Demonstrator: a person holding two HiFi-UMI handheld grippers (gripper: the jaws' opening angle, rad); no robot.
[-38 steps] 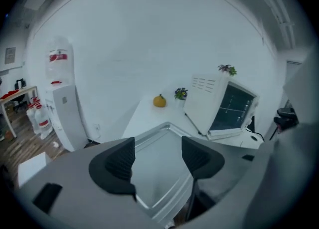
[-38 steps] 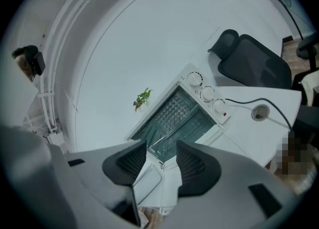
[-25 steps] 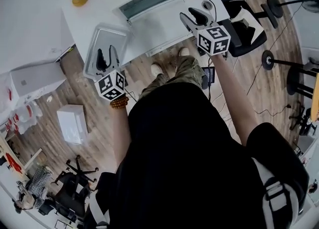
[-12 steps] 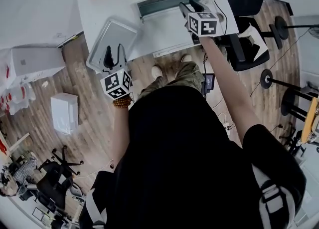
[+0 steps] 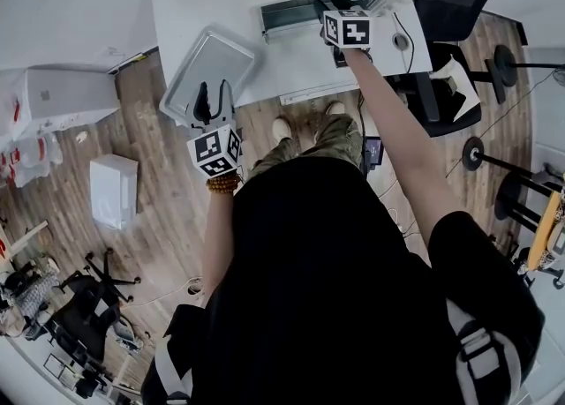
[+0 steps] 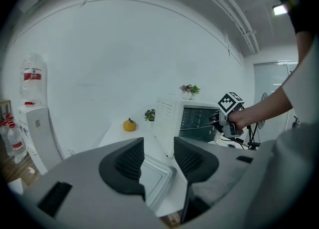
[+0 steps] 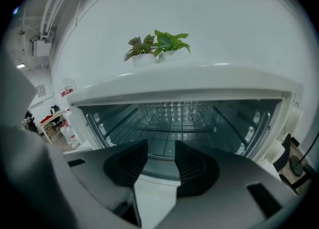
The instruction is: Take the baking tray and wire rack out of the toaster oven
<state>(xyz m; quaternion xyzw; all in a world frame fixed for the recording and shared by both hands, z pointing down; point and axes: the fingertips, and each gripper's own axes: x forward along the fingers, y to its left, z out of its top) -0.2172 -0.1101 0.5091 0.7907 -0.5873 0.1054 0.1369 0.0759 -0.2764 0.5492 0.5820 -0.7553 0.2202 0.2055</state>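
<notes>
The right claw (image 7: 161, 148) is hanging open at the mouth of the toaster oven (image 7: 199, 81), with nothing between its 2 jaws. The wire rack (image 7: 174, 119) is sitting straight ahead of it, inside. For a clean pull, it should probably be closing on the rack's front bar near the middle and drawing out level. The oven is holding only that 1 rack. The baking tray (image 6: 160, 173) is lying empty just below the left claw (image 6: 158, 145), whose jaws have just been closing slightly, pressing on nothing.

Bright, even light, fisheye edges, sharp
</notes>
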